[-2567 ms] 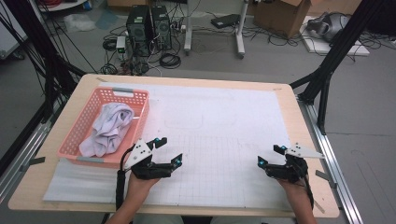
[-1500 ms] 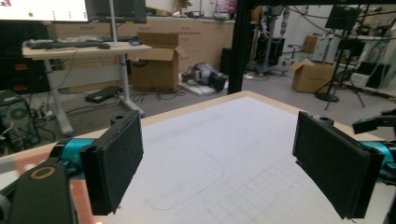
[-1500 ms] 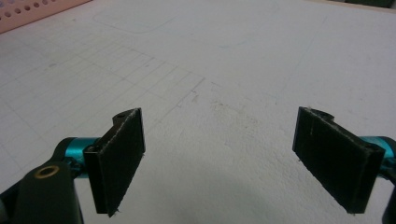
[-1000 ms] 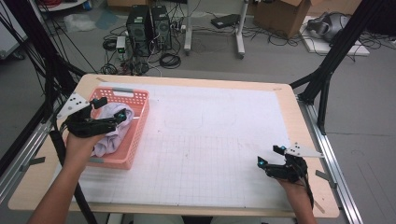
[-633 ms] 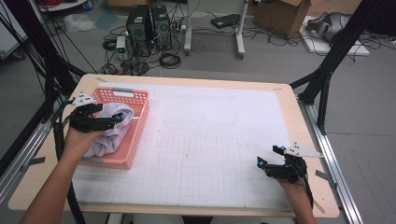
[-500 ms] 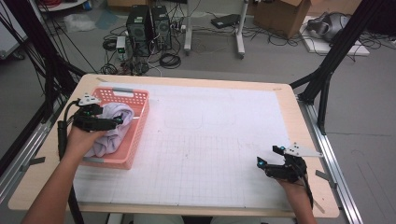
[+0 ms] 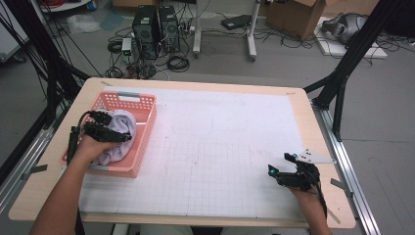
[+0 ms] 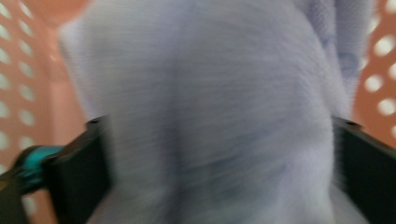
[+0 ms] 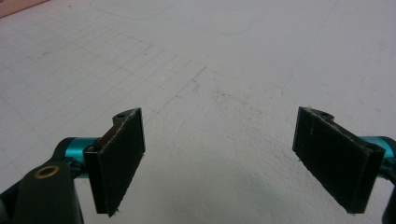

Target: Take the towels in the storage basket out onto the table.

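Observation:
A pale lavender-grey cloth (image 7: 111,151) lies bunched in a pink perforated basket (image 7: 128,96) at the table's left. My left gripper (image 7: 117,128) is down in the basket, on top of the cloth. In the left gripper view the cloth (image 8: 210,93) bulges between the two wide-apart jaws of the left gripper (image 8: 210,172), and the basket wall (image 8: 380,100) shows behind; the picture is blurred. My right gripper (image 7: 280,165) rests low over the white gridded mat (image 7: 220,147) near the front right corner. Its jaws (image 9: 243,158) stand open with nothing between them.
The gridded mat covers most of the wooden table (image 7: 318,127). Black frame posts (image 7: 342,73) stand at the table's sides. Computer towers (image 7: 156,22), cables and boxes lie on the floor beyond the far edge.
My left gripper went from the front middle of the mat to the basket and sank onto the cloth. The right gripper has stayed where it was.

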Demonstrator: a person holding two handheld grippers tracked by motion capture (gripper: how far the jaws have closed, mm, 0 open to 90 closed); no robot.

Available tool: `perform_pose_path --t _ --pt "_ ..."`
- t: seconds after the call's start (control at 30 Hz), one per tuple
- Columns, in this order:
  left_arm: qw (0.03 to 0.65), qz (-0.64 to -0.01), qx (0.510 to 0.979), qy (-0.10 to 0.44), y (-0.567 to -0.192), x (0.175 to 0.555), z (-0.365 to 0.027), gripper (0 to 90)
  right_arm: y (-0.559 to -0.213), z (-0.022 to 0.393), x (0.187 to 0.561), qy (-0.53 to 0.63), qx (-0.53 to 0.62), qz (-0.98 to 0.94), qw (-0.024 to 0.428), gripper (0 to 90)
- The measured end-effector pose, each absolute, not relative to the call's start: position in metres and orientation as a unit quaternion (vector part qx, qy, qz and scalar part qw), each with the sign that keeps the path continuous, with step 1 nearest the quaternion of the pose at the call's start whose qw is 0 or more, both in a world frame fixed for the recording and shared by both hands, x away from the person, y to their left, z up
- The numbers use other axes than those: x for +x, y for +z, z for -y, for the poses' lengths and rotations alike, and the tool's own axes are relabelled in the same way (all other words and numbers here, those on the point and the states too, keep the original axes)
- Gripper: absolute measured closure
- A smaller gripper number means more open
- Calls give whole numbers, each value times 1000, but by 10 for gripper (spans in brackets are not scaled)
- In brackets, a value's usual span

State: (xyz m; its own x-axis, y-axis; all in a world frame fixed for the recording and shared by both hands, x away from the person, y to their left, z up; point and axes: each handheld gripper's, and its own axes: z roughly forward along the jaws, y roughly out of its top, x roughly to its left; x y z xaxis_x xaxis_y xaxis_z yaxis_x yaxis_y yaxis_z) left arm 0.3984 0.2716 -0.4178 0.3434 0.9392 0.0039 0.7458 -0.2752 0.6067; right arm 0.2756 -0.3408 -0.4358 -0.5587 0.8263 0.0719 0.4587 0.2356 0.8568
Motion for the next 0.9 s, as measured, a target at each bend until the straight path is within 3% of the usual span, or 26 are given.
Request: perform_pose_path --t 0.37,0.7,0.9 --pt "216 -534 785 226 -425 404 -259 30 -437 341 275 448 418 -764 203 157" --pt "228 -533 781 231 -417 399 -261 395 -436 340 274 446 423 -762 202 160" --pt "292 -565 743 209 -406 396 -275 505 -434 343 272 450 426 -757 208 161"
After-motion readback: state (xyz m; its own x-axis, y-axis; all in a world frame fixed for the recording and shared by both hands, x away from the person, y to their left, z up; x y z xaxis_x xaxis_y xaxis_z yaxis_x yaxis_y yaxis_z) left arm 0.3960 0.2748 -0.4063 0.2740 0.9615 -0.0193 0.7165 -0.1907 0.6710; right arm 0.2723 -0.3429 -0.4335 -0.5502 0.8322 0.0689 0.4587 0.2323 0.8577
